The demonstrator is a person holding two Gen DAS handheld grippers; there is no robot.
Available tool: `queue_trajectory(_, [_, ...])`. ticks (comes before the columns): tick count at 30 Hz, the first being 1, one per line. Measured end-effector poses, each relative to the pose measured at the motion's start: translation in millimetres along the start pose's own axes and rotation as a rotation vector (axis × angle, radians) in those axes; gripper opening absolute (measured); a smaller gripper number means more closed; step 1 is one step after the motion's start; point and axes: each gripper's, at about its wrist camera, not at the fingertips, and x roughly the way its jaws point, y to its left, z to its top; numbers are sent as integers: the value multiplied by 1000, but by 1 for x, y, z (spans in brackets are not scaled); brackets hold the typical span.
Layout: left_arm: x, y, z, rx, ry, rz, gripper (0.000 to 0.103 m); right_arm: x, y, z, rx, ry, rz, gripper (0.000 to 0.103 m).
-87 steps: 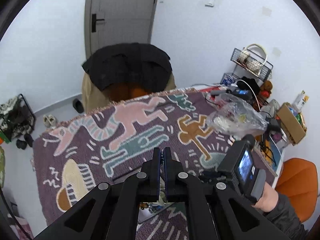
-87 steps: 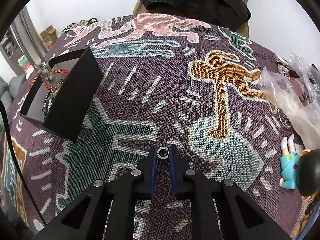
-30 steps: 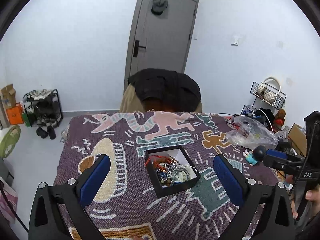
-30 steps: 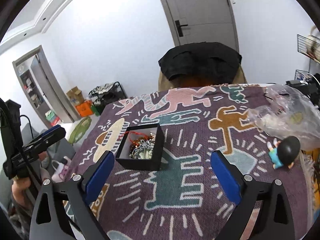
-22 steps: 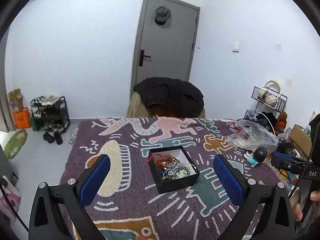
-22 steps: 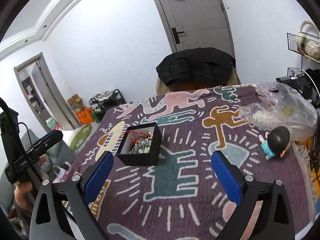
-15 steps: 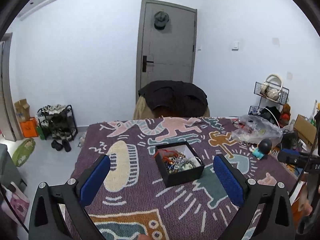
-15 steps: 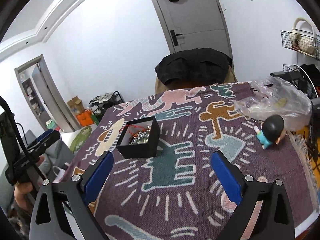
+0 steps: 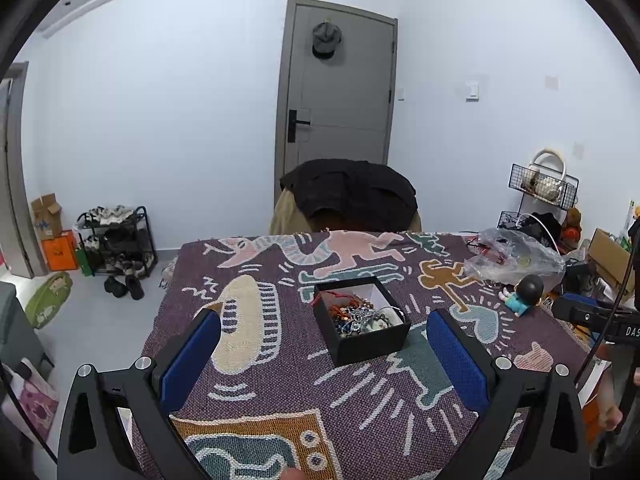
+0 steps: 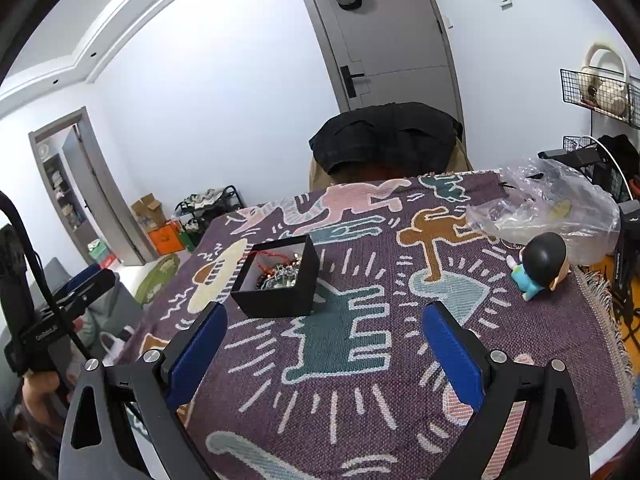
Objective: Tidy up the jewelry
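Patterned-cloth table [image 9: 280, 412]: jewelry box [image 9: 362, 330], figurine [image 9: 522, 294]

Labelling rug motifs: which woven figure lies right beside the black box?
The teal figure, touching the black jewelry box front corner; the orange figure and pink figure lie apart.

Bright, even light; sharp, fisheye-bent edges.

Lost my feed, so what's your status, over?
Left gripper open, empty. Right gripper open, empty. Jewelry box upright on blanket, filled. Nothing in the way.
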Motion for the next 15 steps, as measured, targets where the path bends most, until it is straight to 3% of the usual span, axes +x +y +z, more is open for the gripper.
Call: queue_trajectory(15, [-3,3,1,-15,-4,3,103,3,5,-3,0,7,4,98])
